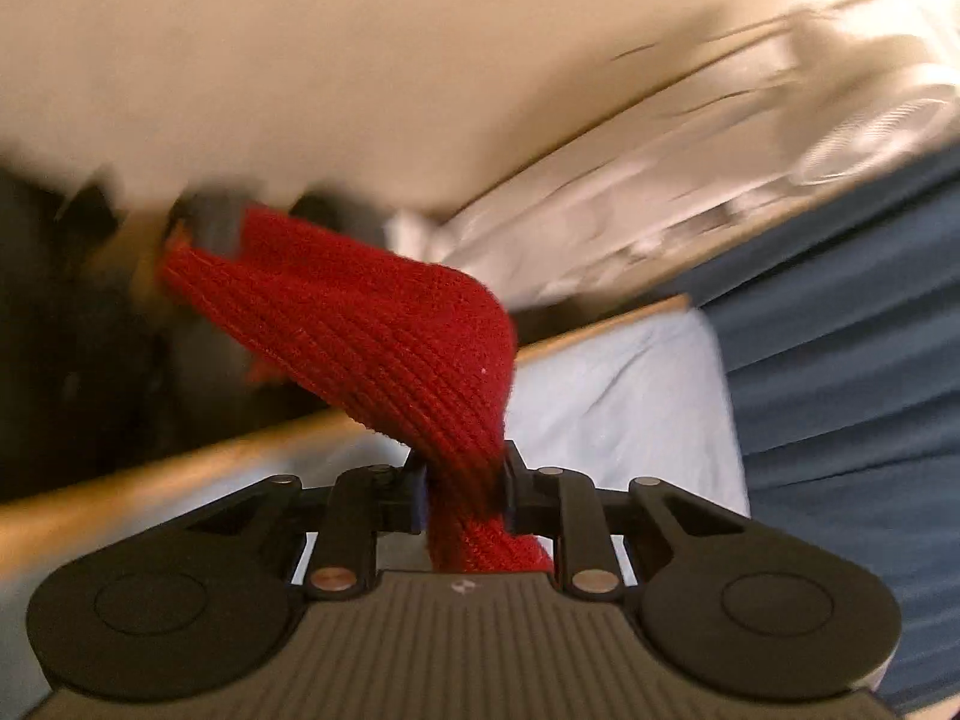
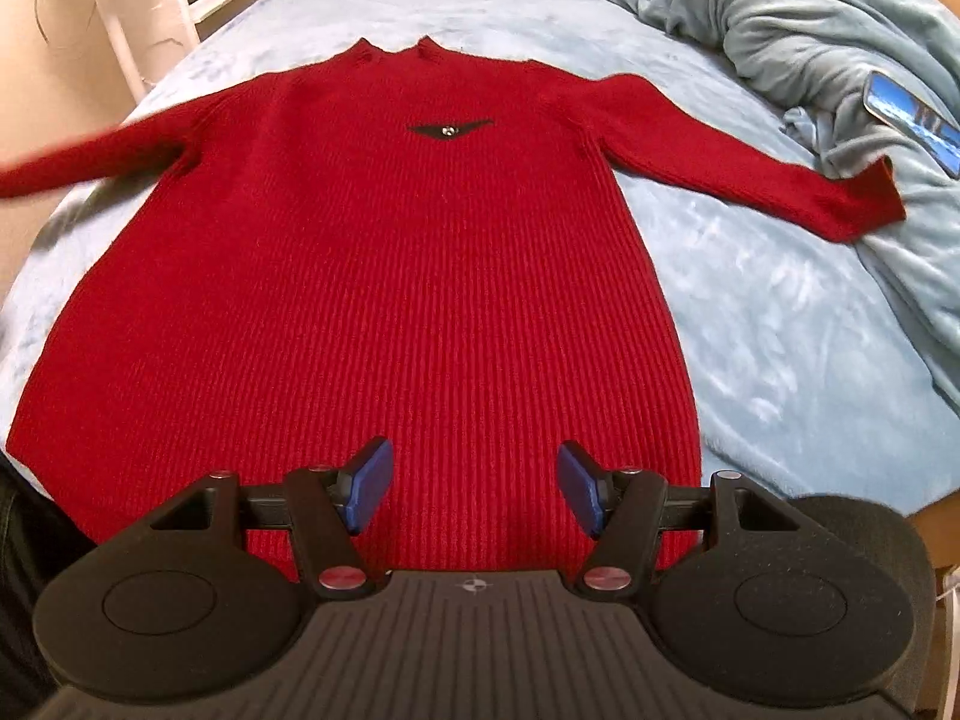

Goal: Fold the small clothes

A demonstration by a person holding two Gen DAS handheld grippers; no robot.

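One sleeve [image 1: 360, 330] is pinched in the left hand-held gripper [image 1: 462, 498]. Right hand-held gripper [image 2: 474, 492] hangs open over the hem, sweater [image 2: 372, 276] stretching lengthwise straight ahead.

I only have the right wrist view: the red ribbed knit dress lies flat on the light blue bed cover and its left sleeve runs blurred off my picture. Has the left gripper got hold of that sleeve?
Observer: Yes. The left gripper is shut on the red ribbed knit sleeve, which is bunched between its pads.
Operator: Is the sleeve lifted or still lying on the bed?
Observer: Lifted. It rises from the jaws and hangs in the air above the bed's wooden side rail.
Operator: Anything at its far end?
Observer: Only dark blurred shapes; I cannot tell what they are.
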